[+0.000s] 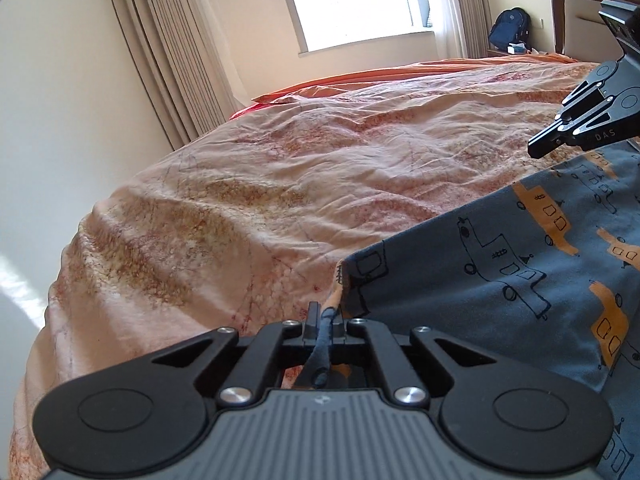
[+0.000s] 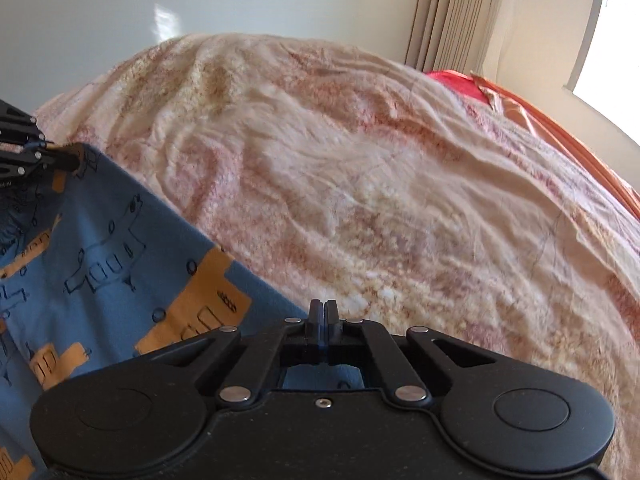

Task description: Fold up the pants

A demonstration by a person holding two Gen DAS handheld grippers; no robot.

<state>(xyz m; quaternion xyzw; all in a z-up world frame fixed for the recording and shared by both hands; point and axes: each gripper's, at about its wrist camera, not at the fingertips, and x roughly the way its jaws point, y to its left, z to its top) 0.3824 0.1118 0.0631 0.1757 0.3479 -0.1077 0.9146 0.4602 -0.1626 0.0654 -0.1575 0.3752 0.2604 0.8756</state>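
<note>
The pants (image 1: 500,280) are blue with orange and outlined vehicle prints. They hang stretched over the bed's pinkish cover (image 1: 280,180). My left gripper (image 1: 322,320) is shut on a bunched edge of the cloth, which runs back between its fingers. It also shows at the left edge of the right wrist view, the left gripper (image 2: 76,162) pinching a corner of the pants (image 2: 100,248). My right gripper (image 2: 324,312) has its pads pressed together, with a thin blue strip of cloth between them. From the left wrist view the right gripper (image 1: 540,148) sits at the pants' far edge.
The wrinkled bed cover (image 2: 400,200) fills most of both views. An orange sheet (image 1: 400,74) lies along its far side. Beyond are a window (image 1: 352,0), beige curtains (image 1: 168,60), a headboard (image 1: 576,20) and a blue backpack (image 1: 510,28).
</note>
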